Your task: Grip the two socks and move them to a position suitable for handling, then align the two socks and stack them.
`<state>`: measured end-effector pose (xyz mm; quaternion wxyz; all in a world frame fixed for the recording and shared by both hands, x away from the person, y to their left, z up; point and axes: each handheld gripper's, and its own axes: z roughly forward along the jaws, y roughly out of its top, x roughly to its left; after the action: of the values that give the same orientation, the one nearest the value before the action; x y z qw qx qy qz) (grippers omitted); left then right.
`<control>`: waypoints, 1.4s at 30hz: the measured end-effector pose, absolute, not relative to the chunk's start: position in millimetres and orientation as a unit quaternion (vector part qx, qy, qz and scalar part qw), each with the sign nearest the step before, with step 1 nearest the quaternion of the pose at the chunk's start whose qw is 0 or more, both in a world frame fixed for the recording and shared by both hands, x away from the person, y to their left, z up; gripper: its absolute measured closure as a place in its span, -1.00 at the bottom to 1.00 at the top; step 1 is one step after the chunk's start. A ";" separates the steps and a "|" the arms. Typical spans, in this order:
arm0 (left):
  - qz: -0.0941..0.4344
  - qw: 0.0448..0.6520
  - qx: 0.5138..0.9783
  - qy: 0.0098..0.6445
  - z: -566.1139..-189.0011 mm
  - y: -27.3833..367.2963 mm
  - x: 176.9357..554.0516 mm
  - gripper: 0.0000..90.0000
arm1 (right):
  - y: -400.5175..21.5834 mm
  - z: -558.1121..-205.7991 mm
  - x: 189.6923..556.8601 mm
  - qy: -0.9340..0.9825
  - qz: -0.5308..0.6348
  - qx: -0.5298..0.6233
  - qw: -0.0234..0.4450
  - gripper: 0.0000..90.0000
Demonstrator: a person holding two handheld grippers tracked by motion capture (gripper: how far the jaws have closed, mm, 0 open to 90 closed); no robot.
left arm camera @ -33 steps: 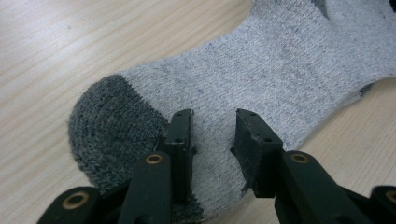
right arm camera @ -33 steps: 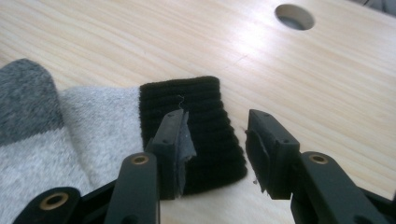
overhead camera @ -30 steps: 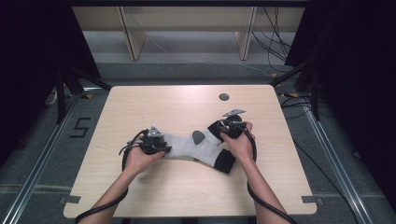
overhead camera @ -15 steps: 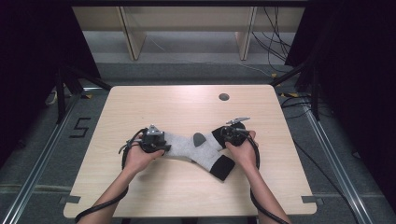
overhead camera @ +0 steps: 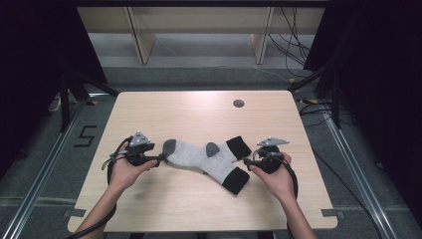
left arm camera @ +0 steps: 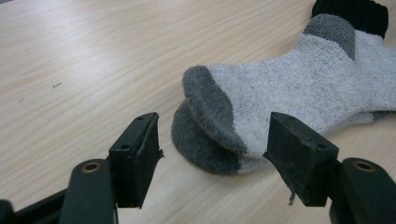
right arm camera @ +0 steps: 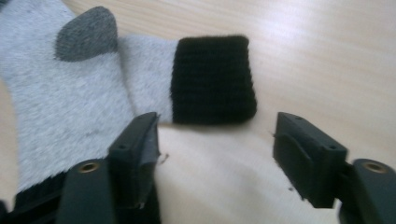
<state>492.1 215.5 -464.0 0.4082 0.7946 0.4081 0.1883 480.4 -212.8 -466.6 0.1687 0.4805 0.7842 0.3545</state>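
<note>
You are working at a light wood-grain table (overhead camera: 199, 114) with a small dark round hole (overhead camera: 238, 103) near its far right corner. Two grey socks (overhead camera: 199, 157) lie directly on it, stacked and crossing, their dark grey toes (left arm camera: 205, 121) together at your left and their black cuffs (right arm camera: 212, 79) spread apart at your right. The rest of the tabletop around them is bare wood.

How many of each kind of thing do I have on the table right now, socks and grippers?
Socks: 2, grey with dark toes and black cuffs, one sock overlapping the other sock
Grippers: 2, the left gripper at the toe end, the right gripper by the cuffs, both with jaws apart
Total: 4
</note>
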 end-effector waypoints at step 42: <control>0.188 0.425 0.801 0.378 -474.1 201.6 492.9 -0.03 | -163.4 -472.2 416.1 0.870 0.317 0.347 0.150 0.24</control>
<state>492.9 201.6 -474.1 0.4249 0.8008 0.3781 0.1880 416.1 -163.4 -472.2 0.1497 0.3472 0.8696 0.3174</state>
